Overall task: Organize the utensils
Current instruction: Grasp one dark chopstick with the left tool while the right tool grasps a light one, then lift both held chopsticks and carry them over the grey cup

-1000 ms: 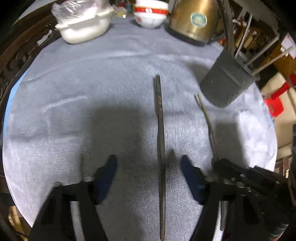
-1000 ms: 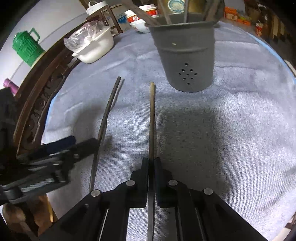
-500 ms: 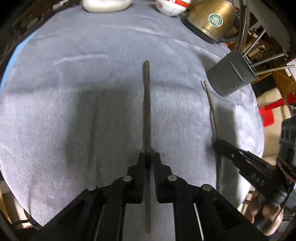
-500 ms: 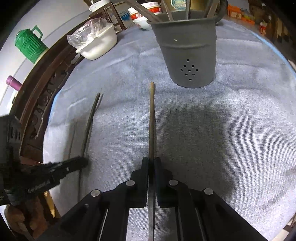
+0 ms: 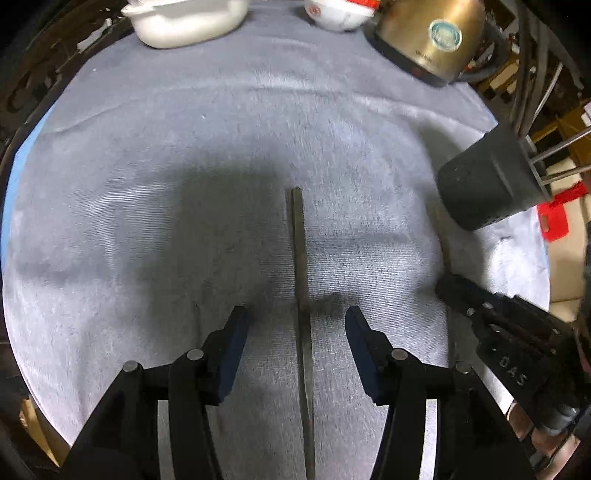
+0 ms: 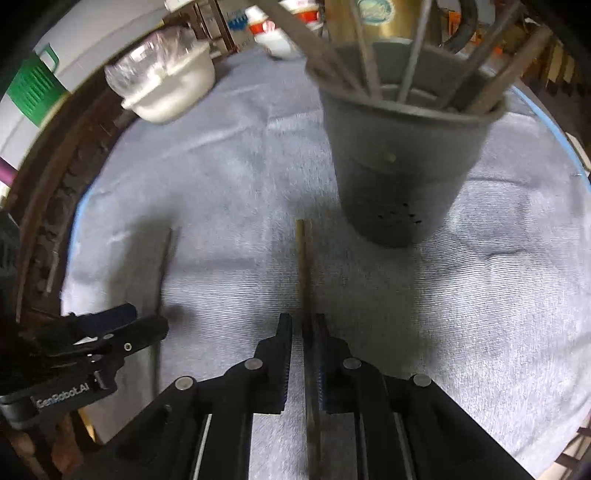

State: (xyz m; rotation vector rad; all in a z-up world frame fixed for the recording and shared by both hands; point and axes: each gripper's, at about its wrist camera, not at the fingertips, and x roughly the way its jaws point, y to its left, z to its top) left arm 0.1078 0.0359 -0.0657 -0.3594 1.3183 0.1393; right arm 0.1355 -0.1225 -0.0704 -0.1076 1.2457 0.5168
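Note:
A dark chopstick [image 5: 301, 266] lies on the grey cloth between the fingers of my left gripper [image 5: 295, 325], which is open around it without touching. My right gripper [image 6: 306, 325] is shut on a brown chopstick [image 6: 303, 258] that points at the grey utensil holder [image 6: 402, 177], now close ahead and holding several utensils. The holder also shows at the right of the left wrist view [image 5: 487, 184]. The dark chopstick shows in the right wrist view [image 6: 164, 258], beside the left gripper [image 6: 110, 332].
A white covered dish [image 5: 184, 18], a red-and-white bowl [image 5: 336, 14] and a gold kettle [image 5: 432, 37] stand along the table's far edge. A carved wooden rim [image 6: 55, 206] borders the left side. A green jug [image 6: 33, 85] stands beyond it.
My left gripper, shut on the dark chopstick half a second ago, has opened and the chopstick lies on the cloth. My right gripper has carried the brown chopstick closer to the holder.

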